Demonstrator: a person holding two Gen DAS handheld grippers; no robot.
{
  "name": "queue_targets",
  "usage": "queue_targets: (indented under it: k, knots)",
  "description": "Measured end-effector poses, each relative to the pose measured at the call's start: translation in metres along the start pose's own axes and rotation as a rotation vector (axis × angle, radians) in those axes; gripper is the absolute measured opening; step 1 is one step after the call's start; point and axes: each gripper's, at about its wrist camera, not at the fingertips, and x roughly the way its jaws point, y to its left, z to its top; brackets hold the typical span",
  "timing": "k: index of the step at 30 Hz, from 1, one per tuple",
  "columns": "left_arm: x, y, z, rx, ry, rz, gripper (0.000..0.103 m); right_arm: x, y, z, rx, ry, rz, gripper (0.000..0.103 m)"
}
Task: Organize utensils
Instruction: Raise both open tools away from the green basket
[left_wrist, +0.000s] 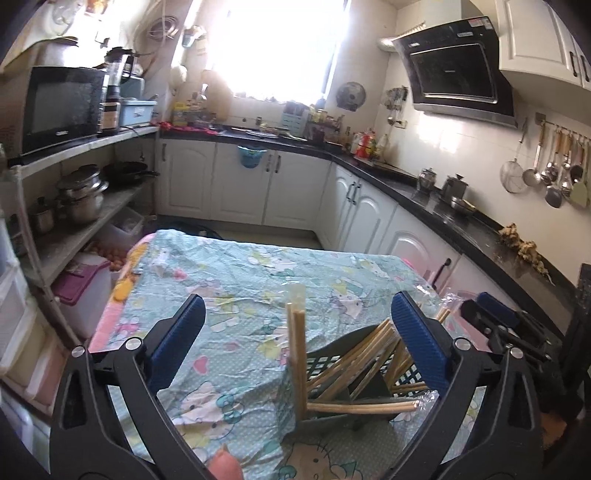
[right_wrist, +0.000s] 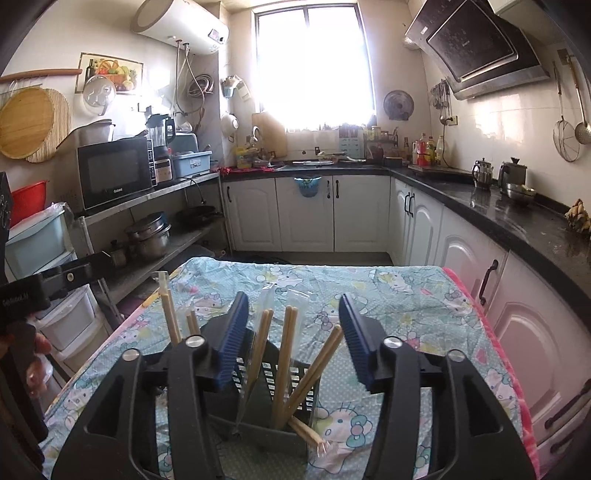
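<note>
Chopsticks mostly binned, our fingers free

On the desk (right_wrist: 388, 291), our left gripper (left_wrist: 297, 336) has fingers spread wide and our right gripper (right_wrist: 293, 334) has fingers parted, neither pinching anything; the chopsticks (right_wrist: 284, 362) lean in the dark holder (right_wrist: 295, 376), and we judge little remains. Left view shows one stick lying across; right view shows wrappers.

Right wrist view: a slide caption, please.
Open right gripper above a dark slotted holder of wooden chopsticks on a cartoon-print tablecloth.
</note>
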Motion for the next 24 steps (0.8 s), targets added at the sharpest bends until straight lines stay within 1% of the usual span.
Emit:
queue_targets:
  k: [2,6,8,11,16,19,21,24]
  knots:
    - [-0.007,0.0,-0.001,-0.006,0.006,0.014,0.093,-0.009,0.001,0.0,-0.002,-0.011,-0.009,0.063]
    - [-0.023,-0.001,-0.005,0.005,0.001,0.042,0.093,-0.028,0.0,-0.001,0.008,-0.032,-0.011,0.074]
    - [-0.031,-0.002,-0.009,0.007,0.004,0.053,0.093,-0.037,0.001,-0.003,0.008,-0.039,-0.012,0.08]
    - [-0.04,-0.002,-0.016,0.006,0.019,0.046,0.093,-0.049,0.003,-0.008,0.007,-0.044,-0.009,0.088]
    - [-0.052,-0.007,-0.034,0.025,0.043,0.053,0.093,-0.068,0.012,-0.024,-0.013,-0.04,0.001,0.094]
    - [-0.058,-0.011,-0.049,0.045,0.057,0.07,0.093,-0.077,0.017,-0.036,-0.024,-0.025,0.006,0.095]
    - [-0.06,-0.012,-0.059,0.054,0.067,0.078,0.093,-0.081,0.018,-0.044,-0.026,-0.004,0.013,0.095]
    - [-0.06,-0.011,-0.077,0.06,0.106,0.096,0.093,-0.083,0.022,-0.059,-0.046,0.041,0.018,0.096]
